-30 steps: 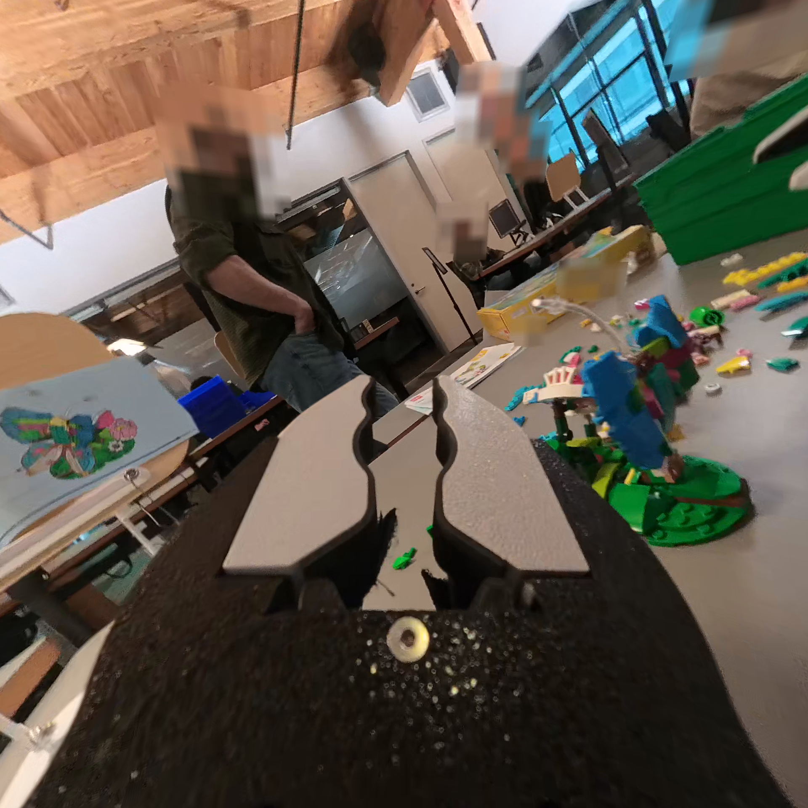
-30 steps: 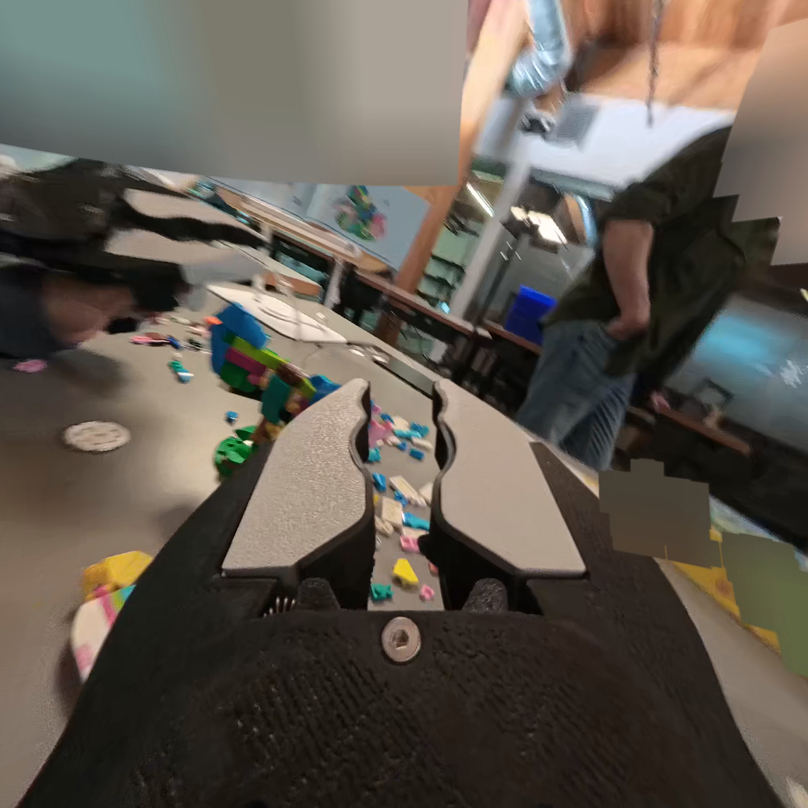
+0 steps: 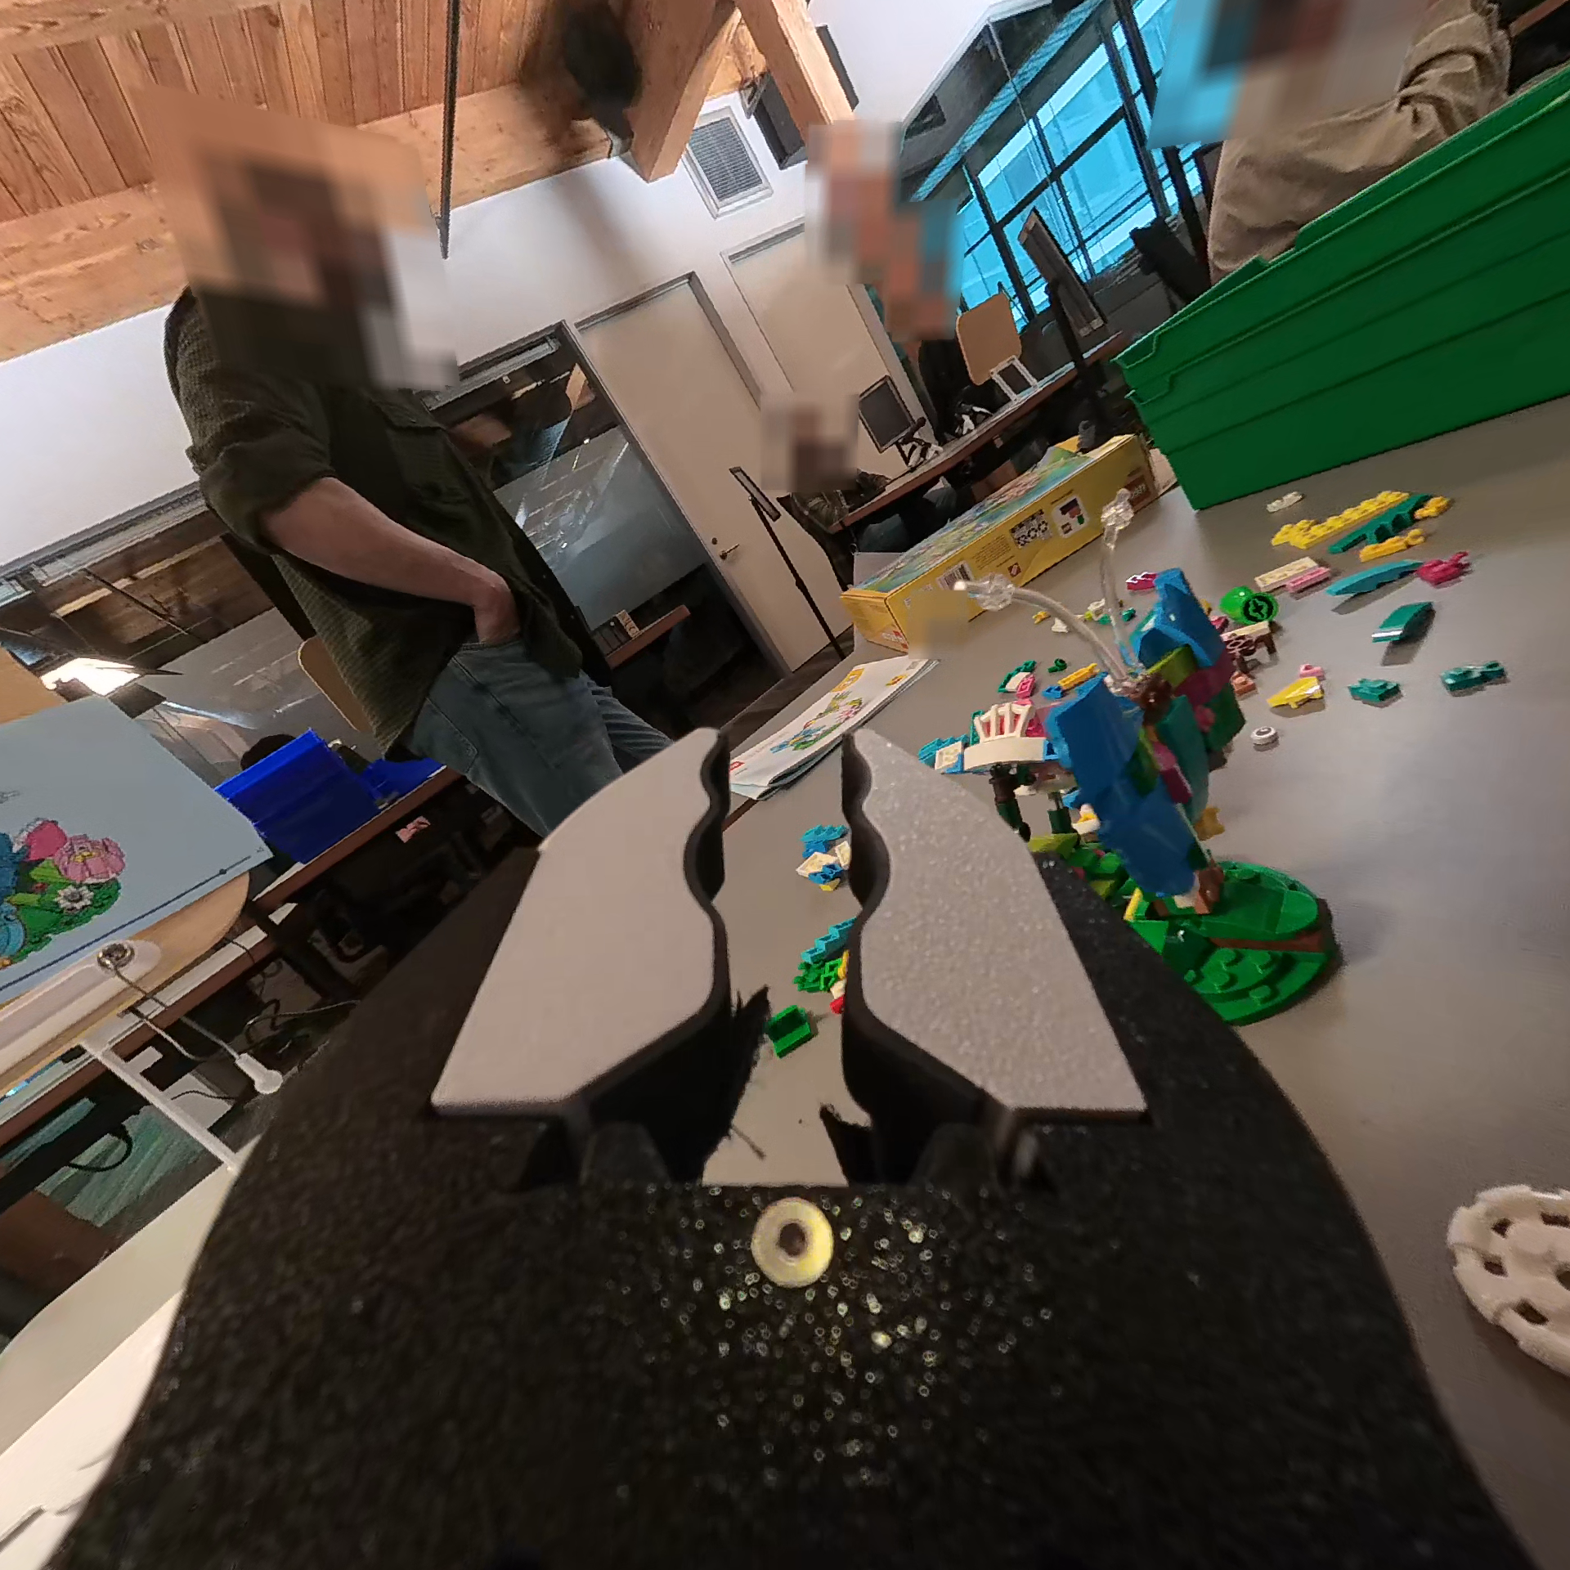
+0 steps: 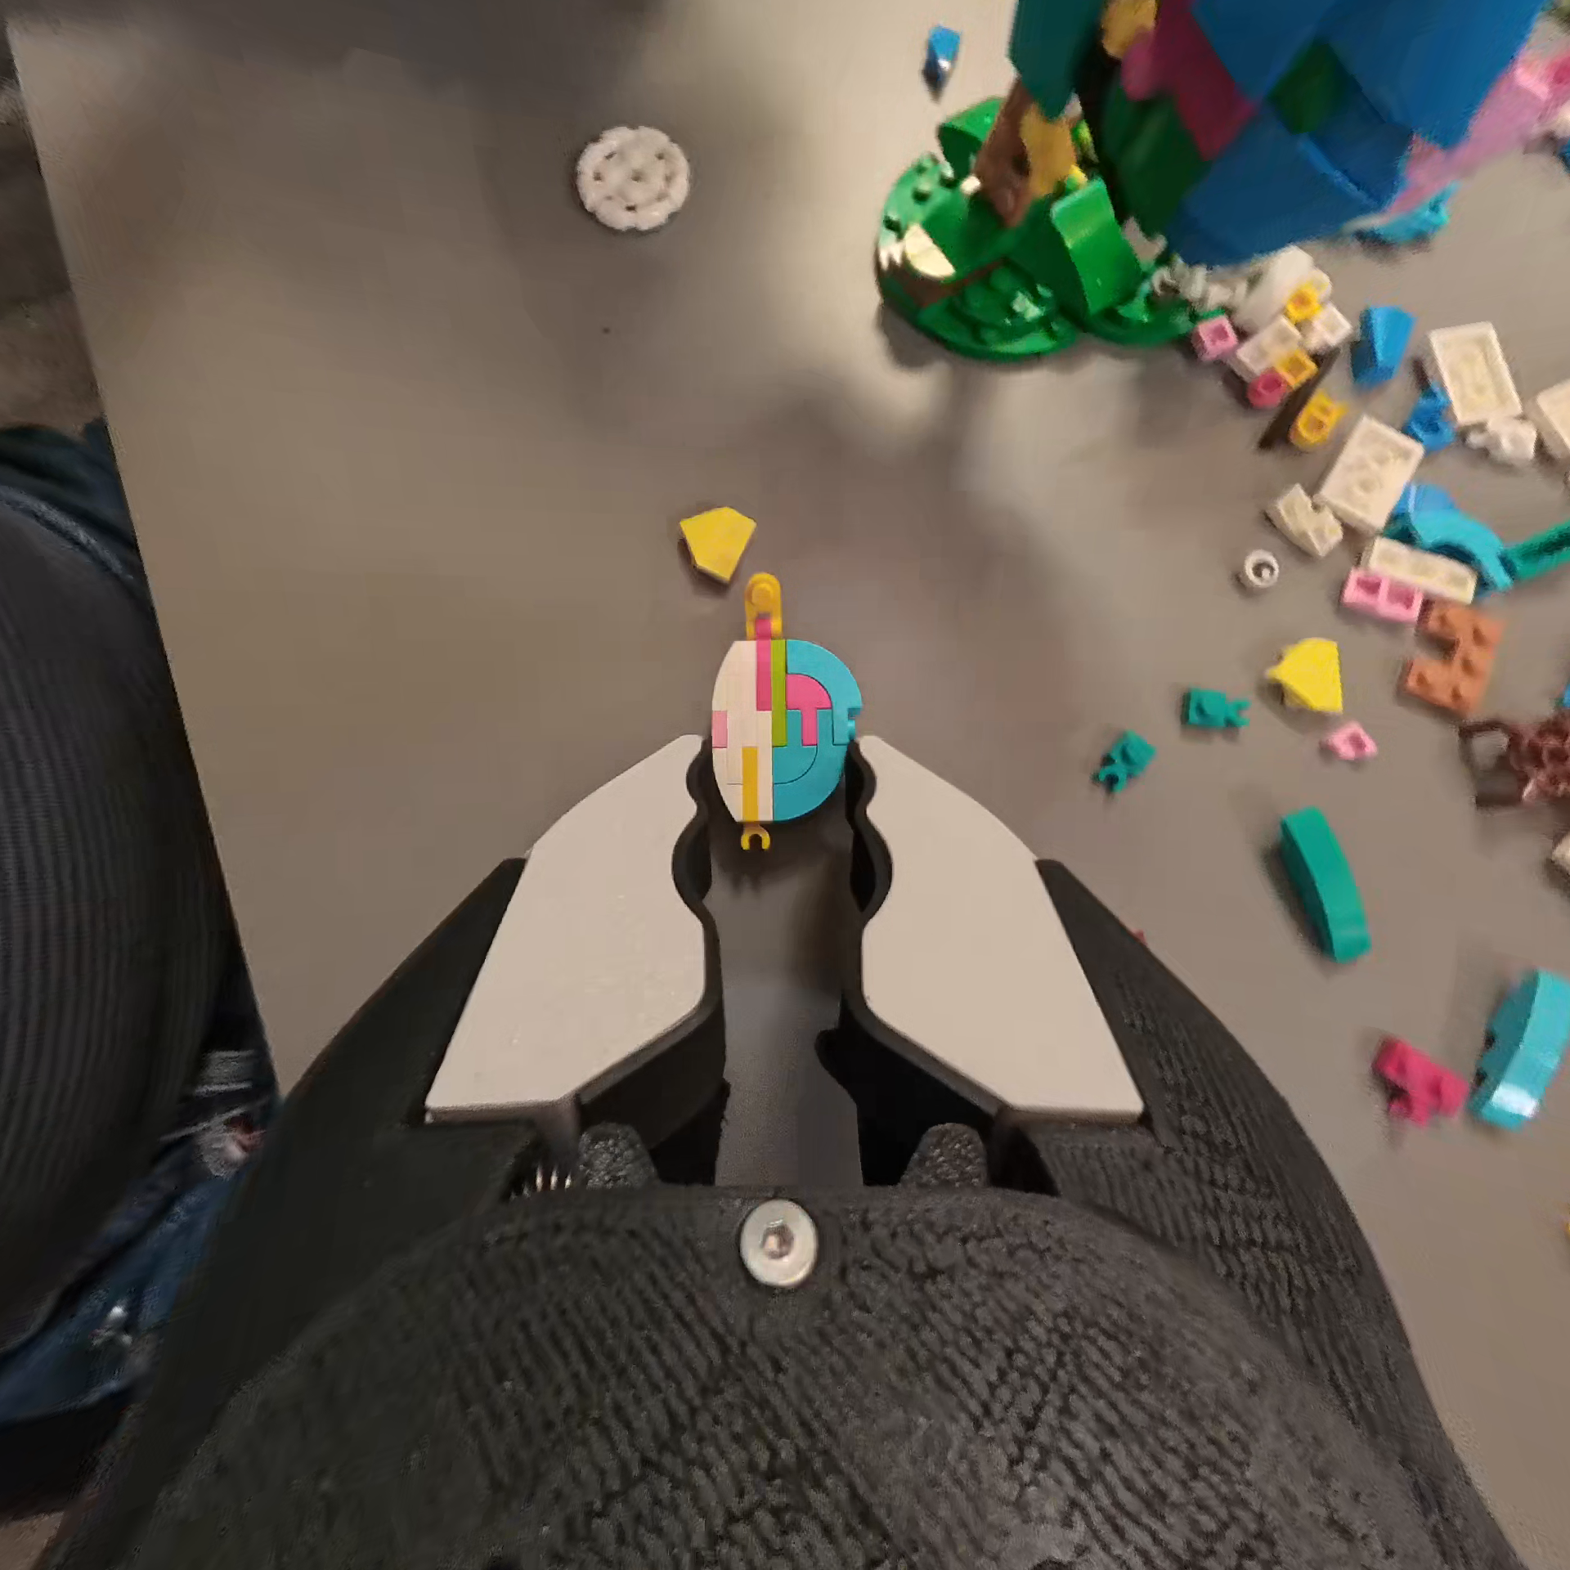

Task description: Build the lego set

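The part-built lego model (image 3: 1130, 816), blue, pink and green on a round green base, stands on the grey table right of my left gripper (image 3: 786, 752). That gripper is open and empty, held above the table, with a small green brick (image 3: 788, 1030) below its fingers. My right gripper (image 4: 777, 752) points down at the table, open. Its fingertips (image 4: 680, 765) flank the lower half of a small oval sub-assembly (image 4: 782, 722) in white, teal, pink and yellow that lies flat. The model's green base (image 4: 977, 289) shows at the upper right.
A yellow piece (image 4: 718, 539) lies just beyond the oval part. A white round disc (image 4: 633, 178) lies far left. Loose bricks (image 4: 1376, 476) spread to the right. The table edge (image 4: 127, 595) runs along the left. A yellow box (image 3: 1002, 544), booklet (image 3: 833, 714) and green bins (image 3: 1359, 357) sit farther off.
My right gripper has swung from facing across the room to pointing down over the oval sub-assembly, its jaws a little wider. My left gripper has shifted slightly; more table shows.
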A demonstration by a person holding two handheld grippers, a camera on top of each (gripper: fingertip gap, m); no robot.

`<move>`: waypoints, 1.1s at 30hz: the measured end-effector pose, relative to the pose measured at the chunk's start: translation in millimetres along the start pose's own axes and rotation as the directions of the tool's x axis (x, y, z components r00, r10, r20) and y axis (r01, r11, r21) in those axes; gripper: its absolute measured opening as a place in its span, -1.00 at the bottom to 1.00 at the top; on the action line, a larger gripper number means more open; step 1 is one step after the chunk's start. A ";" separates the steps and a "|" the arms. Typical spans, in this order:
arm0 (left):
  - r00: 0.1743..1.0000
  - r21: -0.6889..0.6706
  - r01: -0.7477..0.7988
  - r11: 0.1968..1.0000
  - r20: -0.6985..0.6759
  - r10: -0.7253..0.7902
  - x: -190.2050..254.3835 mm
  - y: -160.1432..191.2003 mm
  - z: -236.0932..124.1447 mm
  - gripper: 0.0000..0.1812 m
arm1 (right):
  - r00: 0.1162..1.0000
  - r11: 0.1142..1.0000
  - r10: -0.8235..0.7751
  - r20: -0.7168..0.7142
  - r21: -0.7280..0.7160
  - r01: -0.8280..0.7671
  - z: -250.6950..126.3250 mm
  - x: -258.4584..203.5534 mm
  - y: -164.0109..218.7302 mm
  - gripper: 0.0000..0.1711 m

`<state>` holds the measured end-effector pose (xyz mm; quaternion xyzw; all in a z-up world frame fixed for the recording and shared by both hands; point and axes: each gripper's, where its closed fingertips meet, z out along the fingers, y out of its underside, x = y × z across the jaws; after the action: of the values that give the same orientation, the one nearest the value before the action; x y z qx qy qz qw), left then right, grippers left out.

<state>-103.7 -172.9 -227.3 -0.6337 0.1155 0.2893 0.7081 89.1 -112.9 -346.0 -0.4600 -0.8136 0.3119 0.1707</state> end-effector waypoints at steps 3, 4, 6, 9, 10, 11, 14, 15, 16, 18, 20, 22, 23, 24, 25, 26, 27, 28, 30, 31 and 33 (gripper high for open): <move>1.000 -0.009 0.019 1.000 -0.002 -0.019 -1.0 2.0 0.3 -0.72 | 0.999 0.999 0.052 -0.016 -0.006 -0.052 -1.5 -6.1 2.5 -0.68; 1.000 -0.014 0.027 1.000 -0.004 -0.027 -1.2 2.9 0.6 -0.72 | 0.998 0.999 0.050 -0.024 -0.013 -0.051 -1.1 -8.2 3.2 -0.67; 0.999 -0.021 0.041 0.999 -0.003 -0.041 -1.9 4.7 0.8 -0.71 | 0.998 1.000 0.029 -0.052 -0.008 -0.030 -2.5 -9.1 -0.1 -0.62; 0.999 -0.027 0.051 0.998 -0.002 -0.051 -2.7 6.3 0.9 -0.71 | 1.000 0.998 -0.012 0.002 0.056 0.012 -3.3 -19.8 -23.8 -0.58; 0.999 -0.027 0.053 0.998 -0.003 -0.053 -2.7 6.4 1.0 -0.71 | 0.999 0.998 -0.017 0.031 0.061 0.015 -0.5 -23.4 -31.1 -0.59; 0.999 -0.028 0.052 0.998 -0.005 -0.052 -2.3 6.5 1.0 -0.71 | 0.998 0.999 -0.024 0.050 0.050 0.022 4.2 -25.1 -35.7 -0.61; 0.999 -0.031 0.043 0.999 -0.009 -0.043 -1.3 6.3 1.0 -0.71 | 0.998 0.998 -0.054 0.036 -0.043 0.056 22.1 -18.3 -36.0 -0.64; 0.999 -0.030 0.040 0.999 -0.012 -0.040 -0.7 6.1 1.0 -0.71 | 0.997 0.996 -0.054 0.049 -0.065 0.057 27.4 -18.2 -35.7 -0.64; 0.999 -0.030 0.038 0.999 -0.015 -0.038 0.0 5.8 1.0 -0.71 | 0.996 0.995 -0.046 0.071 -0.080 0.052 32.0 -19.4 -35.8 -0.65; 0.999 -0.033 0.034 0.999 -0.025 -0.035 1.9 6.0 1.4 -0.71 | 0.995 0.994 -0.034 0.095 -0.100 0.043 38.9 -19.8 -36.2 -0.69; 0.999 -0.034 0.032 0.999 -0.030 -0.033 3.1 6.2 1.7 -0.71 | 0.995 0.993 -0.032 0.094 -0.107 0.042 41.6 -17.0 -37.5 -0.74; 0.999 -0.034 0.033 0.999 -0.035 -0.034 3.9 6.2 1.8 -0.71 | 0.996 0.990 -0.058 0.069 -0.122 0.066 39.6 -11.8 -36.9 -0.79; 0.999 -0.034 0.032 0.999 -0.036 -0.034 4.0 6.3 1.8 -0.71 | 0.996 0.988 -0.086 0.029 -0.123 0.089 35.3 -5.2 -36.5 -0.82; 0.999 -0.035 0.032 0.999 -0.038 -0.034 4.2 6.3 1.9 -0.71 | 0.995 0.988 -0.100 -0.016 -0.122 0.097 28.0 3.3 -36.1 -0.84; 0.998 -0.035 0.034 0.999 -0.042 -0.035 4.7 6.2 1.8 -0.72 | 0.993 0.989 -0.091 -0.068 -0.119 0.083 18.3 14.0 -34.9 -0.84; 0.998 -0.033 0.037 0.999 -0.045 -0.039 5.0 5.8 1.7 -0.72 | 0.990 0.991 -0.070 -0.120 -0.122 0.055 7.3 25.6 -31.2 -0.84; 0.997 -0.029 0.043 0.999 -0.056 -0.045 6.1 5.2 1.7 -0.71 | 0.985 0.990 -0.047 -0.168 -0.139 0.023 -3.8 37.0 -23.8 -0.84; 0.996 -0.025 0.054 0.998 -0.074 -0.056 8.2 4.4 1.8 -0.71 | 0.976 0.986 -0.030 -0.217 -0.169 -0.007 -14.0 47.6 -13.3 -0.84; 0.986 -0.022 0.091 0.996 -0.137 -0.093 15.2 2.9 1.8 -0.67 | 0.961 0.971 -0.009 -0.277 -0.233 -0.058 -28.7 61.1 9.6 -0.84; 0.974 -0.020 0.119 0.993 -0.190 -0.121 20.9 0.8 1.2 -0.63 | 0.958 0.964 0.004 -0.288 -0.252 -0.080 -32.2 64.0 19.2 -0.84; 0.932 -0.009 0.198 0.980 -0.308 -0.191 31.8 -7.1 -2.5 -0.53 | 0.956 0.962 0.035 -0.291 -0.248 -0.111 -33.8 65.2 30.7 -0.84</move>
<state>-73.6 -167.1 -238.7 -0.6712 0.1641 0.1143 0.7137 94.1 -33.5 -341.7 -0.5486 -0.7969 0.1385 0.2115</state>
